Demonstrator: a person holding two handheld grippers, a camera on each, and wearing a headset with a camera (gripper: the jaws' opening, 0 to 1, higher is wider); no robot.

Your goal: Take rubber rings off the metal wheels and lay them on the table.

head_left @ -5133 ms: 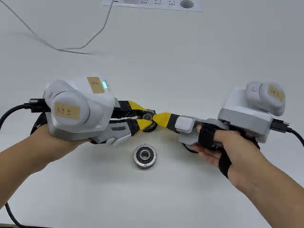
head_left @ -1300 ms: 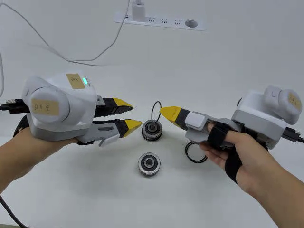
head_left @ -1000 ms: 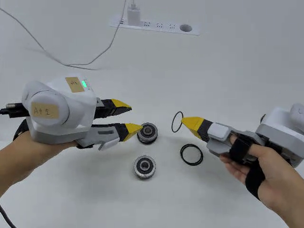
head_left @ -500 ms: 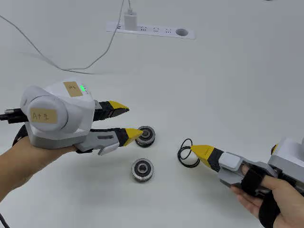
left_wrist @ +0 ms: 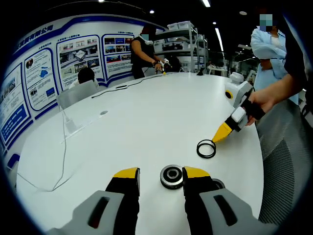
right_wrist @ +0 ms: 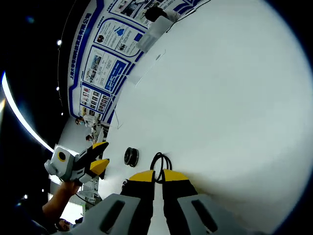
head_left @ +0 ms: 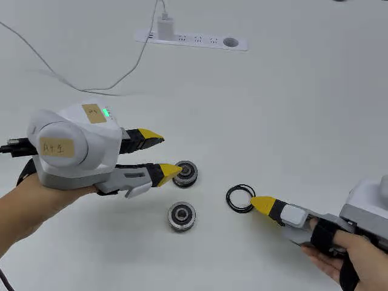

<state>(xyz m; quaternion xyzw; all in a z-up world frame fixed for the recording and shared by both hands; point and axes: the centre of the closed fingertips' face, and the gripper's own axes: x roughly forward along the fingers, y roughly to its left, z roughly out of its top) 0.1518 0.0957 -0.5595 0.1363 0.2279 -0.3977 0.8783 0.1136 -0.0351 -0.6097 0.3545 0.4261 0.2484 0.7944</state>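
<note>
- Head view: on the smooth white counter (head_left: 291, 109) the far wheel (head_left: 185, 173), a round disc of grey metal with a dark hub, lies flat.
- The left gripper (head_left: 160, 153), white-cased and held in a hand (head_left: 36, 197), comes in from the left of the far wheel. Its black jaws with yellow tips are spread apart and grasp nothing, and the lower tip is just beside the wheel's rim.
- The near wheel (head_left: 181, 216), of the same make, lies apart from the far wheel, toward the person.
- To the right of the far wheel, the 2 thin black rubber rings (head_left: 240, 198) lie overlapped on the counter, off both wheels.
- The right gripper (head_left: 262, 204) reaches them from the side away from the far wheel, its yellow tip at their edge.
- A white power strip (head_left: 191, 40) and a grey cable (head_left: 91, 79) lie well beyond the far wheel.
- Left gripper view: the far wheel (left_wrist: 171, 176) sits just ahead of the gap between the parted jaws, untouched. The near wheel (left_wrist: 218, 183) is half hidden behind 1 jaw. The rubber rings (left_wrist: 206, 148) lie beyond, with the right gripper (left_wrist: 222, 133) touching them.
- Right gripper view: the jaws of the right gripper (right_wrist: 158, 177) are clenched to a narrow slit, and the near edge of the rubber rings (right_wrist: 160, 160) is caught in it. Past them 1 wheel (right_wrist: 130, 156) shows edge-on, and I cannot tell which. The left gripper (right_wrist: 99, 155) is just beyond it.
</note>
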